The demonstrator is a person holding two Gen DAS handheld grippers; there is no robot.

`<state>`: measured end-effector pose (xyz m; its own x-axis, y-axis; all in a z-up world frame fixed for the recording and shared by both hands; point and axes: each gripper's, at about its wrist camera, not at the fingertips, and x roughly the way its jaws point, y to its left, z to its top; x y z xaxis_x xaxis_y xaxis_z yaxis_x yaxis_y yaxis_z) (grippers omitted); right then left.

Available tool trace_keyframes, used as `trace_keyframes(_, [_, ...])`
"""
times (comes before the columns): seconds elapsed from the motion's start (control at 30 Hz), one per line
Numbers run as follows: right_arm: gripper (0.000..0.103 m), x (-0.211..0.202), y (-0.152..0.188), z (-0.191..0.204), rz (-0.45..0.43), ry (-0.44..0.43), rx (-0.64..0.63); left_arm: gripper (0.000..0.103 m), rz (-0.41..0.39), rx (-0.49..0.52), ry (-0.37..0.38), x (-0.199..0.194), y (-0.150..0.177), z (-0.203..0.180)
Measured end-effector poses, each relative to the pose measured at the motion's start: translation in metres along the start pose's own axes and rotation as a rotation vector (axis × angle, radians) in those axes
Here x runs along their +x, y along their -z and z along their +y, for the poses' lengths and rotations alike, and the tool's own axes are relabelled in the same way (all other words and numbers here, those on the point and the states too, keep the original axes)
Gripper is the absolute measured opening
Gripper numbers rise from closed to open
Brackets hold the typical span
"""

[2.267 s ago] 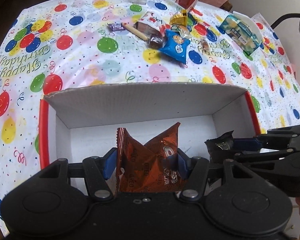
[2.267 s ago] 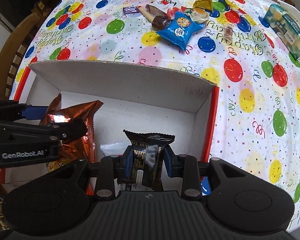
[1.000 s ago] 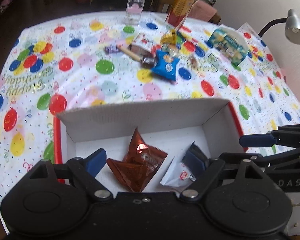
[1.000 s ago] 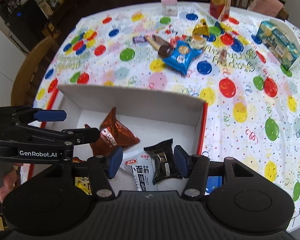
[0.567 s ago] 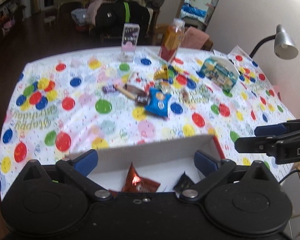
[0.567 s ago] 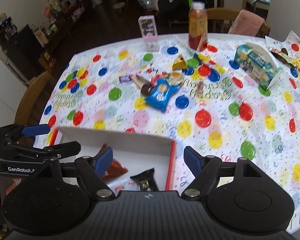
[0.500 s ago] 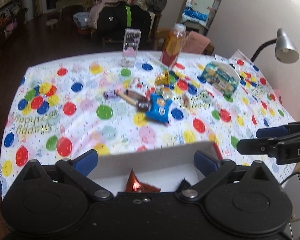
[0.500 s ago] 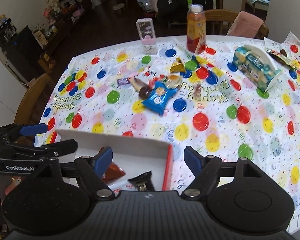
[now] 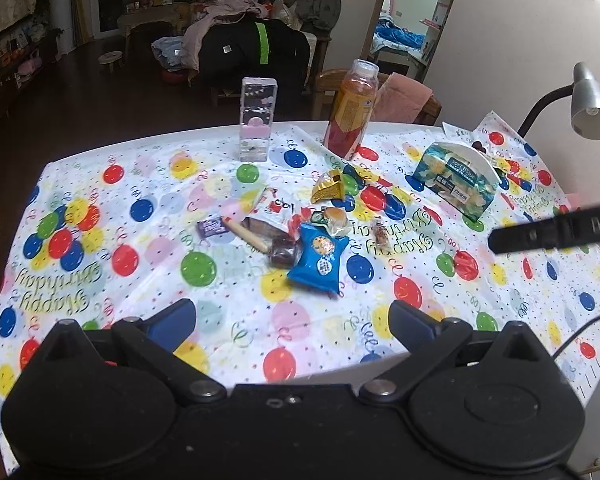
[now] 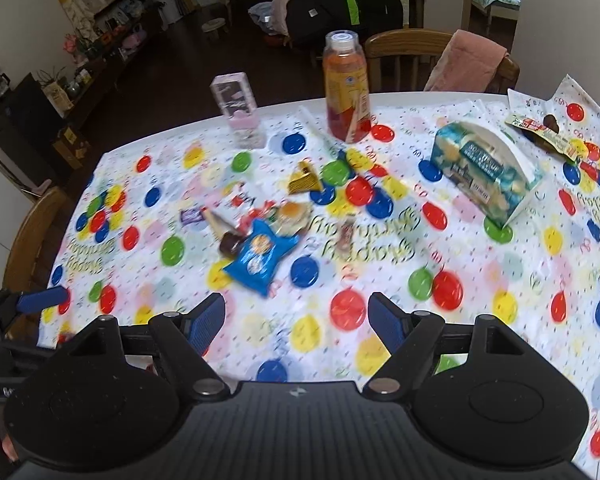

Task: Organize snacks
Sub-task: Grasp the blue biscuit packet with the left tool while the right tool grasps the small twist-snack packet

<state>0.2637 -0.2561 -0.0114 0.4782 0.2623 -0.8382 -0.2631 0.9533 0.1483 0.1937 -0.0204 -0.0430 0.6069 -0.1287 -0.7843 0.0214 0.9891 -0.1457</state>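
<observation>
Several loose snacks lie in a cluster mid-table on the balloon cloth: a blue cookie packet (image 9: 318,258) (image 10: 260,256), a brown chocolate piece (image 9: 282,251), a cone-shaped snack (image 9: 246,234), a small purple candy (image 9: 210,227), a gold wedge packet (image 9: 330,188) (image 10: 304,184) and a burger-print sweet (image 9: 334,216). My left gripper (image 9: 292,320) is open and empty, raised above the near part of the table. My right gripper (image 10: 296,320) is likewise open and empty. The white box is out of sight below both grippers.
An orange drink bottle (image 9: 350,114) and a clear pink-based box (image 9: 255,120) stand at the far edge. A tissue box (image 9: 454,180) sits far right, with a desk lamp (image 9: 592,102) beyond it. Wooden chairs (image 10: 28,240) ring the table.
Both grippers dropped their packets in the white box, opened, then rose and pulled back. The box has slid out of view beneath them.
</observation>
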Motion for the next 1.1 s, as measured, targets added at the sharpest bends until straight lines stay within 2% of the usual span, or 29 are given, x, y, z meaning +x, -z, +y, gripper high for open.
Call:
trace_keyframes(0.27, [0.078, 0.046, -0.032, -0.024, 0.035, 0.012, 0.001, 0.102, 0.012, 0.026, 0.005, 0.040, -0.016, -0.019])
trace_keyframes(0.53, [0.078, 0.105, -0.044, -0.051, 0.098, 0.017, 0.034, 0.100, 0.038, 0.083, 0.029, 0.084, -0.025, -0.039])
trace_keyframes(0.73, [0.078, 0.139, -0.048, -0.064, 0.141, 0.027, 0.061, 0.092, 0.076, 0.099, 0.048, 0.116, -0.031, -0.042])
trace_keyframes(0.8, [0.078, 0.149, -0.050, -0.067, 0.149, 0.022, 0.075, 0.085, 0.104, 0.107, 0.057, 0.126, -0.034, -0.043])
trace_keyframes(0.9, [0.078, 0.164, -0.053, -0.069, 0.165, 0.013, 0.082, 0.082, 0.145, 0.107, 0.066, 0.140, -0.038, -0.045])
trace_keyframes(1.03, [0.067, 0.184, -0.057, -0.071, 0.187, 0.006, 0.093, 0.079, 0.174, 0.131, 0.081, 0.157, -0.040, -0.047])
trace_keyframes(1.1, [0.062, 0.193, -0.057, -0.071, 0.196, 0.005, 0.100, 0.072, 0.191, 0.154, 0.074, 0.165, -0.039, -0.048])
